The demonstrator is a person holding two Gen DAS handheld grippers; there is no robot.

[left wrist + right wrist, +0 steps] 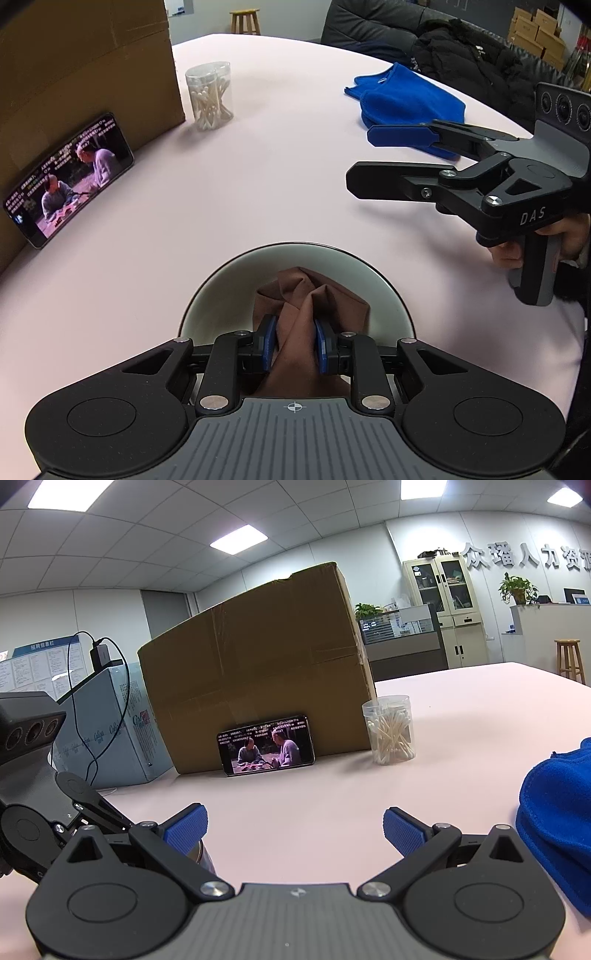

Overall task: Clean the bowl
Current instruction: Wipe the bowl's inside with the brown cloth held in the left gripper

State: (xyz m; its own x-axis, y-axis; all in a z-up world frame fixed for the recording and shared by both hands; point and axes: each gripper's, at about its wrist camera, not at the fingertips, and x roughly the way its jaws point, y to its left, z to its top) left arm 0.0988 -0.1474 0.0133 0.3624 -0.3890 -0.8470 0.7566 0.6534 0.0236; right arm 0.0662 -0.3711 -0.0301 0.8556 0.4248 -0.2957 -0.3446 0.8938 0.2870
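A pale bowl (218, 295) with a dark rim sits on the pink table right in front of my left gripper. My left gripper (294, 345) is shut on a brown cloth (314, 299), which is bunched inside the bowl. My right gripper (294, 829) is open and empty, held above the table to the right of the bowl; it also shows in the left wrist view (360, 158). A sliver of the bowl's rim (201, 851) shows behind my right gripper's left finger.
A blue cloth (406, 103) lies on the table at the far right, also in the right wrist view (557, 812). A clear jar of cotton swabs (210, 96), a phone (70, 177) playing video and a large cardboard box (258, 664) stand at the left.
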